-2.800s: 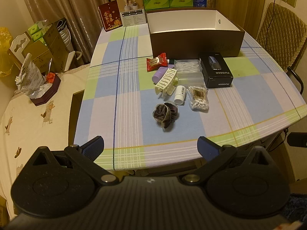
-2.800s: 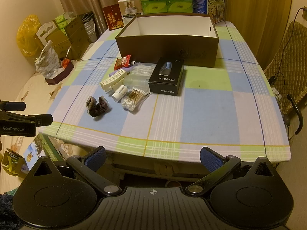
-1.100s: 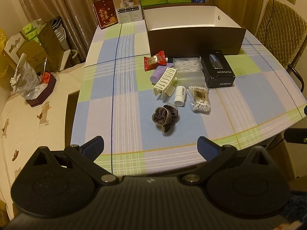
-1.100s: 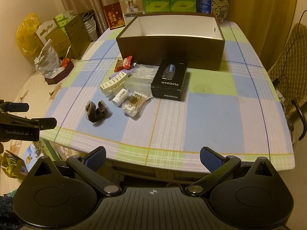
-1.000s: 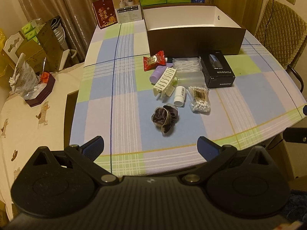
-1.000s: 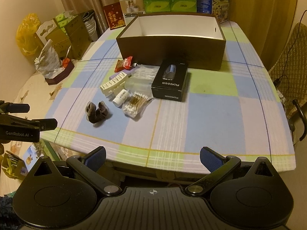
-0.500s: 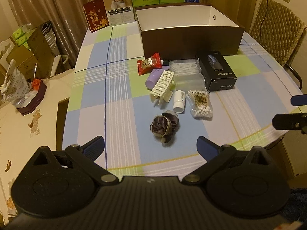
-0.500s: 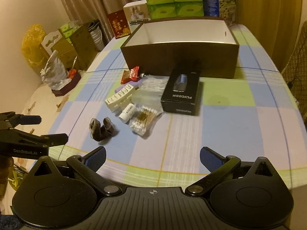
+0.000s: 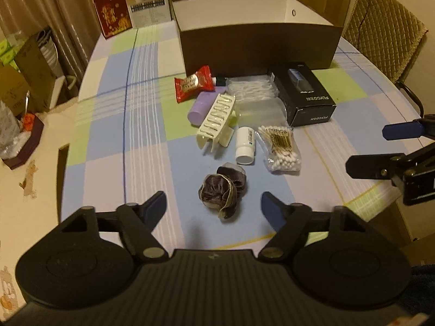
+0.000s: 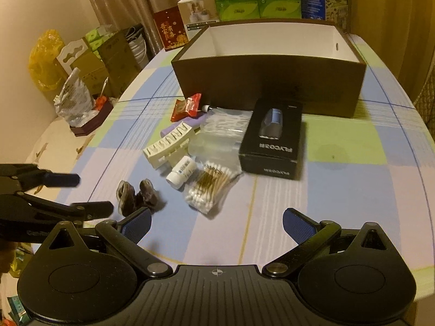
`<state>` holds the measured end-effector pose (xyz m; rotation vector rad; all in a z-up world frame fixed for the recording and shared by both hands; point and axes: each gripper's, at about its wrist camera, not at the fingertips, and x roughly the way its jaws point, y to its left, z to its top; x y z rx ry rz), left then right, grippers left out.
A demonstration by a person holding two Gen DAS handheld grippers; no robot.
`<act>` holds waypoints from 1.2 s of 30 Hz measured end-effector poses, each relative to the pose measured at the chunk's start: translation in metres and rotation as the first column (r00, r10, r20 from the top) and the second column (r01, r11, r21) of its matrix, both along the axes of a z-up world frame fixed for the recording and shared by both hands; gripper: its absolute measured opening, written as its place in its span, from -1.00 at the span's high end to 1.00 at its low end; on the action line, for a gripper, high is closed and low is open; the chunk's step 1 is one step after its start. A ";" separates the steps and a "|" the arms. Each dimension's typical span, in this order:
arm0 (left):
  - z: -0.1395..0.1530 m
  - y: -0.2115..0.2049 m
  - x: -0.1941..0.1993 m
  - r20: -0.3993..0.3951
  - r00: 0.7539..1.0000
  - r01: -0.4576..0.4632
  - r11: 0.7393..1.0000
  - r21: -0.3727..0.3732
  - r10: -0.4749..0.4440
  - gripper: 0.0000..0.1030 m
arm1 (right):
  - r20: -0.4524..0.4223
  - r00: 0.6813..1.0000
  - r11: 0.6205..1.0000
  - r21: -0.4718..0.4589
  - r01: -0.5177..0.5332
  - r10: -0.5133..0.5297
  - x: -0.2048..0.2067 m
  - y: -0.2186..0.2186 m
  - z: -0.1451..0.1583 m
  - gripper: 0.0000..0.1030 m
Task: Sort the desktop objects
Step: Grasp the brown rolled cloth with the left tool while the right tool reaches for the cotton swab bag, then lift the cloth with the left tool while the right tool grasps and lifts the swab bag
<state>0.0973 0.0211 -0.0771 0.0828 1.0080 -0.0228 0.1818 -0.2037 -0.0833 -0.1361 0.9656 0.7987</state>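
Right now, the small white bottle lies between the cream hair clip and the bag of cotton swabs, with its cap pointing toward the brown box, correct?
Not quite: the small white bottle lies between the cream hair clip and the bag of cotton swabs, but its cap points away from the brown box, as the left wrist view shows.

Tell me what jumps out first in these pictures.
A big open brown box stands at the back of the checked tablecloth. A cluster of small things lies before it: a black carton, a cream hair claw, cotton swabs. Nearest, a dark scrunchie lies just ahead of the closing left tool.
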 end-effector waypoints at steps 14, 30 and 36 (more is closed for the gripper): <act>-0.036 0.005 0.030 -0.047 0.996 0.071 0.997 0.016 -0.070 -0.24 | -0.054 0.998 0.999 -0.045 0.020 -0.022 0.027 0.014 -0.021 -0.78; -0.056 0.003 0.042 -0.047 0.991 0.126 0.992 -0.016 -0.127 0.60 | -0.087 0.996 0.997 -0.074 0.014 -0.020 0.046 0.028 -0.036 -0.77; -0.052 0.029 0.041 -0.055 0.998 0.026 1.000 -0.017 -0.027 0.61 | -0.089 0.995 0.996 -0.083 -0.041 0.034 0.047 0.050 -0.044 -0.41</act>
